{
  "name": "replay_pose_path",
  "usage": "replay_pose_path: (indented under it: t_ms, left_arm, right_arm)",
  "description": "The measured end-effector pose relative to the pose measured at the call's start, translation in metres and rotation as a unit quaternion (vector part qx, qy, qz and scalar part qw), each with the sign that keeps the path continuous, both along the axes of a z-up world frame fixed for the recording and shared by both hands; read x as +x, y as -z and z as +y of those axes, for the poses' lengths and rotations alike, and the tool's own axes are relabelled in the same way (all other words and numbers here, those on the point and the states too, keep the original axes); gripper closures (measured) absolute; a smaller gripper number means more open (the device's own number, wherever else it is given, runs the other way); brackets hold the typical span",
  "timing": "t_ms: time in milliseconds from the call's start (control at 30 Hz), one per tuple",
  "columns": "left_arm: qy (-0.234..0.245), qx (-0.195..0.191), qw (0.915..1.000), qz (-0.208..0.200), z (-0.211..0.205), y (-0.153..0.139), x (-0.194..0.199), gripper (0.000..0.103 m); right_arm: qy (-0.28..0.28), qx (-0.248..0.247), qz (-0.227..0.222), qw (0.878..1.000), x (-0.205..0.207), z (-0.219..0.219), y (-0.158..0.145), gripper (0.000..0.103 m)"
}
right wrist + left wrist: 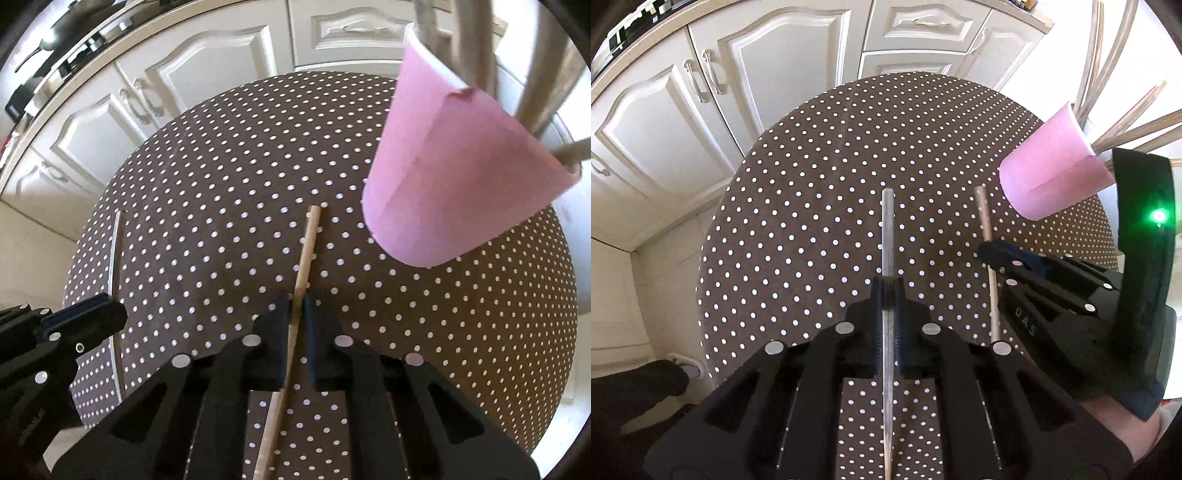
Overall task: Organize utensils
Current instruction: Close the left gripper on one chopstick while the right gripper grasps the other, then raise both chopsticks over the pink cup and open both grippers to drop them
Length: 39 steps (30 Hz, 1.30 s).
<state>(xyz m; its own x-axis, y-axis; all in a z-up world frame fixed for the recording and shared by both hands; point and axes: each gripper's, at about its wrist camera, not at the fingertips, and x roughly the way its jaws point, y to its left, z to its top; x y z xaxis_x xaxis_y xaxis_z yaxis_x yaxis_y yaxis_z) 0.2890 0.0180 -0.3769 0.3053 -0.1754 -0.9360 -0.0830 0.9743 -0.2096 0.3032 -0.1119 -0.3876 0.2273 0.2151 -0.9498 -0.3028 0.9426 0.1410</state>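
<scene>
Two sticks are being held, one per gripper, both over the table [812, 206].

Left gripper [887, 291] is clamping a grey, metallic-looking stick [887, 236]; jaws are closed tight on it, partway along its length, tip pointing ahead over the cloth. Judging: stiff, smooth, probably slippery, so it may be sliding or pivoting in the pads if tilted steeply.

Right gripper [297, 306] is pinching a wooden stick [308, 243] the same way, jaws narrow on it, tip lying near the base of the cup [454, 166]. Judging: light, rigid, grippier than metal.

Cup is pink paper, standing at the table's right, already bristling with sticks [546, 74]. Judging: light and tippy; a sideways nudge could be toppling it. Entering from above looks safer.
</scene>
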Motion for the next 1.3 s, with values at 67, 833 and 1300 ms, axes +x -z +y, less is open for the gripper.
replay_pose_path:
  t_ms: [67,833,1300]
  left_arm:
    - [0.004,-0.001,1.0000,-0.003,-0.006,-0.007,-0.003,0.097]
    - [0.059,-0.060,0.9868,-0.139,-0.035,-0.145,-0.040,0.097]
    - [0.094,-0.062,0.9659,-0.233,-0.064,-0.232,-0.058,0.097]
  right_arm:
    - [0.001,0.014,0.011,1.000,-0.002,-0.003,-0.001,0.098]
    - [0.021,0.202,-0.104,0.974,-0.088,-0.076,-0.157,0.098]
    - [0.017,0.215,-0.186,0.959,-0.092,-0.106,-0.207,0.098]
